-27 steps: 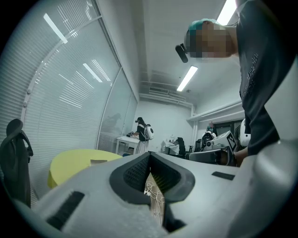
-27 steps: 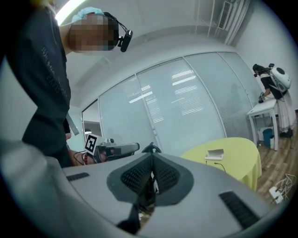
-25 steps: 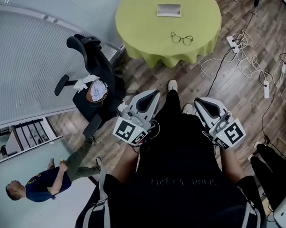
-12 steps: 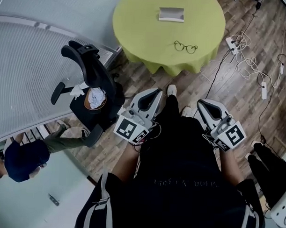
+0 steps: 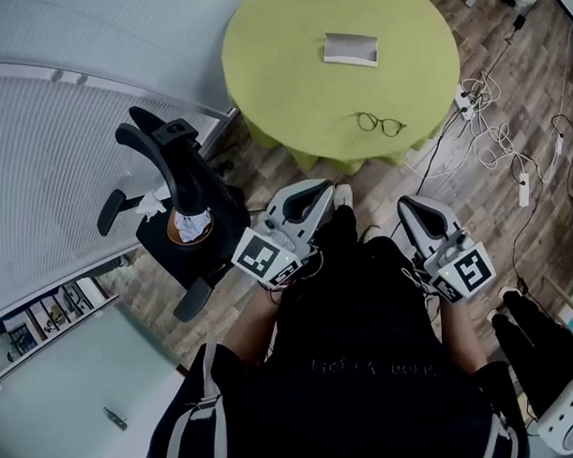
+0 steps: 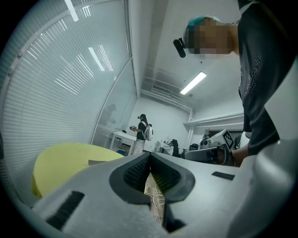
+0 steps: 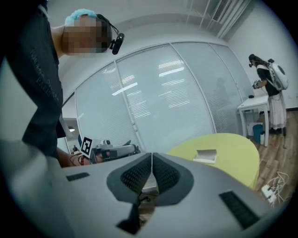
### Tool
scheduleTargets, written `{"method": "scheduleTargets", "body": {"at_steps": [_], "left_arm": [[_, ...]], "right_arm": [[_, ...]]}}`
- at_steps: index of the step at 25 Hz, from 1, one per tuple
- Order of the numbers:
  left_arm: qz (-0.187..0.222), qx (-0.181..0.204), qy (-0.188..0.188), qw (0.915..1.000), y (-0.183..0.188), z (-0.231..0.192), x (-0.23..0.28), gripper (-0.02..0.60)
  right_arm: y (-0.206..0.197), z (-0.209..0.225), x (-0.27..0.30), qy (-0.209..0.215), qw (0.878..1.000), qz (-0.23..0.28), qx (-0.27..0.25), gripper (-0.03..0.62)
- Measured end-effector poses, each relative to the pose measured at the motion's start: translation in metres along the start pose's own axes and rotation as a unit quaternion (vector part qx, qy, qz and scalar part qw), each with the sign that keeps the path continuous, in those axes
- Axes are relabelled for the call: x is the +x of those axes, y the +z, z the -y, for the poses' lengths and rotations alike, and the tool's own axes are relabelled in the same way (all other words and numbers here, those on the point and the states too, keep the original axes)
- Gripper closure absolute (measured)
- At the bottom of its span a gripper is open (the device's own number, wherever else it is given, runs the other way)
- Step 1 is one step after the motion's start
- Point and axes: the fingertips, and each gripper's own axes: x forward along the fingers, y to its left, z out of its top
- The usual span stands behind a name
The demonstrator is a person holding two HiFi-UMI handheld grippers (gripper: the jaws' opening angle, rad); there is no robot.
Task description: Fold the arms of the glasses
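A pair of dark-framed glasses (image 5: 380, 124) lies with its arms spread on a round table with a yellow-green cloth (image 5: 301, 92), near the table's front edge. My left gripper (image 5: 306, 193) and my right gripper (image 5: 420, 209) are held close to my body, well short of the table. Both are shut with nothing between the jaws. In the left gripper view the jaws (image 6: 150, 173) meet at the tips, with the cloth's edge (image 6: 60, 160) at the left. In the right gripper view the shut jaws (image 7: 152, 173) point toward the table (image 7: 228, 155).
A small white box (image 5: 350, 49) rests on the far part of the table. A black office chair (image 5: 180, 187) with a bowl of crumpled paper (image 5: 190, 226) stands at my left. White cables and power strips (image 5: 492, 127) lie on the wooden floor at the right. A glass wall with blinds (image 5: 64, 150) runs along the left.
I have moved closer to the table, so the glasses and table sit lower in the head view. The person reflected in the glass at lower left is gone from sight. Both grippers stay shut.
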Motion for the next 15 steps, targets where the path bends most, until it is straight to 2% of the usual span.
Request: {"method": "scheduleTargets", "body": {"at_steps": [4,10,15], "left_arm": [[0.000,-0.004,-0.010,0.9999,0.003,-0.020,0.013,0.563],[-0.019,-0.002,-0.038,0.9991,0.005,-0.024,0.034,0.563],[-0.036,0.013,-0.038,0.9985,0.010,-0.026,0.051,0.563]], "right_arm": [[0.008,0.019,0.013,-0.022,1.000,-0.001,-0.010,0.563],[0.013,0.041,0.012,-0.041,0.999,0.008,0.013,0.563],[0.023,0.057,0.015,-0.040,0.999,0.013,0.016,0.563]]}}
